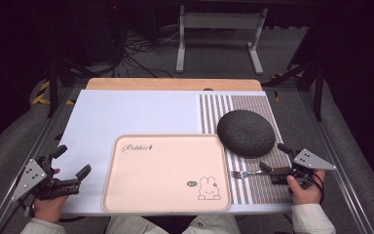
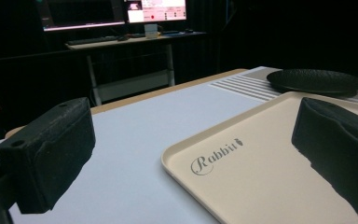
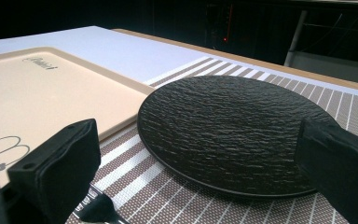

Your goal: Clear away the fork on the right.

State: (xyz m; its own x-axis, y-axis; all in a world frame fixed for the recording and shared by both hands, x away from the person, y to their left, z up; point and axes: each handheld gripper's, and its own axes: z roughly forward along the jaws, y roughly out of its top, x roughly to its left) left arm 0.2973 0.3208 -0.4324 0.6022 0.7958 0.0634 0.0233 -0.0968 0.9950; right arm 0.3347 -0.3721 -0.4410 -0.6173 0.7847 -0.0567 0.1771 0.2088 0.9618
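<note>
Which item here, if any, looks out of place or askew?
Only the fork stands out a little: it lies crosswise on the striped placemat, below the black plate, tines toward the tray. Nothing looks spilled or damaged.

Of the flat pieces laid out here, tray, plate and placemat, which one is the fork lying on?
The striped placemat. The fork lies on its stripes, between the beige rabbit tray and the right hand-held gripper; the black textured plate sits farther back.

Both grippers' fingers [image 1: 72, 161] apparently apart
</note>
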